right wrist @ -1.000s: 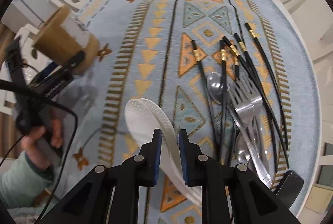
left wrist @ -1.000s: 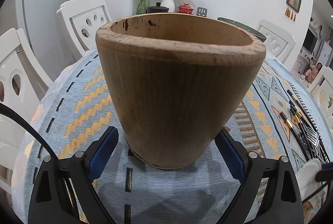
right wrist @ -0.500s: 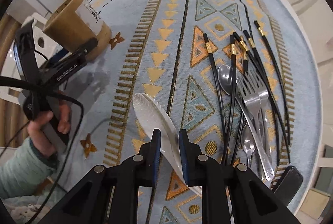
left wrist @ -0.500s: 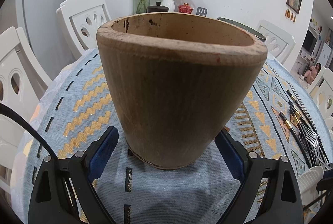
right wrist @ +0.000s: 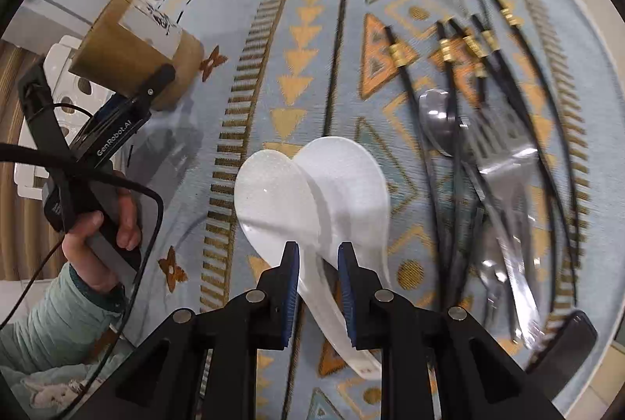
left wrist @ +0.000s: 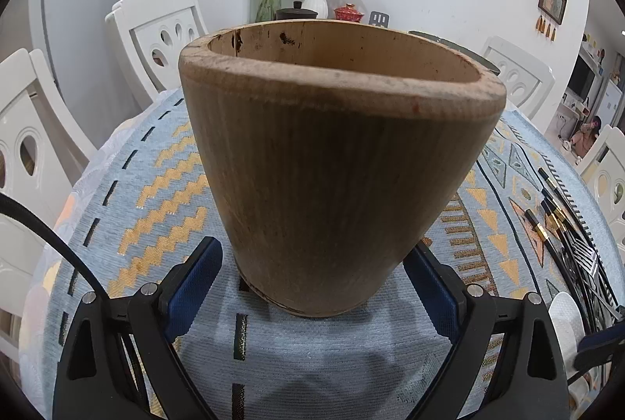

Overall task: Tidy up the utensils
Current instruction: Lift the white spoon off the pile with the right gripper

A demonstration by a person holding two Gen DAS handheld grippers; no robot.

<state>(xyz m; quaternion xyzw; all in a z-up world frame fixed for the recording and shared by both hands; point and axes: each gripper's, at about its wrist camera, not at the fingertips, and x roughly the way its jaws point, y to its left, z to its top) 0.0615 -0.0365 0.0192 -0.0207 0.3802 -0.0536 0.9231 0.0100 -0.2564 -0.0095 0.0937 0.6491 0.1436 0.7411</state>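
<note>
A: Since the earlier frame the right gripper [right wrist: 318,254] has tipped further down over the white spoons [right wrist: 312,193], so they are filling much more of its view, and its jaws have just been opening slightly with the spoon handle between them.

B: Are the pads pressing on that handle?

A: The handle is running down between the 2 blue pads, with a little gap showing on the right side. I am reading the jaws as narrowly parted around it, not pinching.

B: How many spoons are sitting there?

A: 2 white bowls are showing, one overlapping the other, lying on the patterned tablecloth [right wrist: 304,29].

B: And the rest of the cutlery?

A: To the right of the spoons, black chopsticks [right wrist: 449,76] with gold bands, a metal spoon [right wrist: 437,123] and metal forks [right wrist: 508,177] are lying in a loose heap, blurred by motion.

B: What is the left gripper [left wrist: 314,263] doing?

A: It is sitting unchanged, its jaws spread wide on either side of the base of the wooden holder [left wrist: 336,154]. A gap is showing at the left pad; at the right pad I cannot tell whether it is touching.

B: Where is the holder standing?

A: Upright on the tablecloth near the table's edge, well apart from the cutlery. In the right wrist view the person's hand [right wrist: 99,236] is gripping the left tool's handle.
</note>
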